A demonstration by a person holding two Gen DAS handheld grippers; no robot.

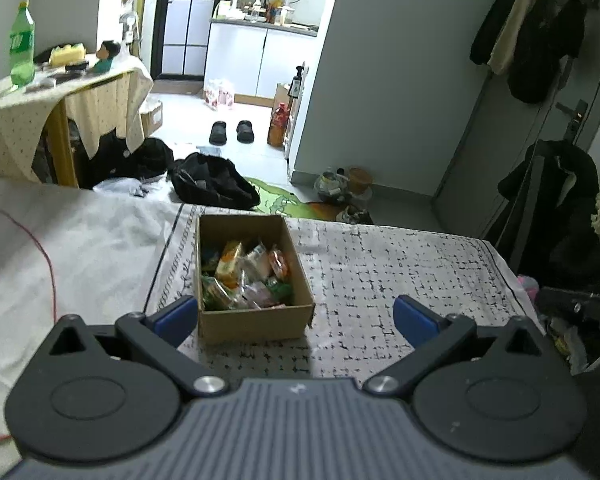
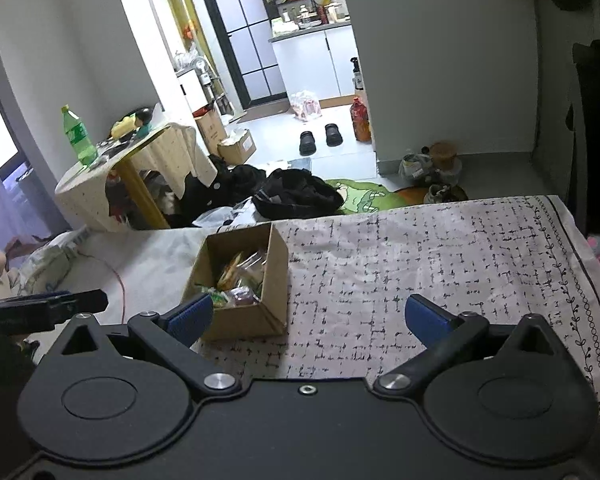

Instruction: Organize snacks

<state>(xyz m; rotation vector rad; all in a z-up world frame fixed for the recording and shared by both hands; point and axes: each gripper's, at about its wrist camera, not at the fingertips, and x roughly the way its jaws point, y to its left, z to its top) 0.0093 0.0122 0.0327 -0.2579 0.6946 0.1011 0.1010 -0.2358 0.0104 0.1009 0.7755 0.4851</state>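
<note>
The cardboard box of snack packets sits on the patterned cloth, ahead of both grippers' spread, empty fingers. The packets look light, crinkly and slippery, best pinched at a sealed edge; the box walls would likely flex.

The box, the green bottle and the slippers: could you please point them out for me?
box (image 1: 256, 324): left wrist view, front outer wall.
green bottle (image 1: 21, 46): left wrist view, on its label.
slippers (image 2: 307, 142): right wrist view, top of the left one.
</note>
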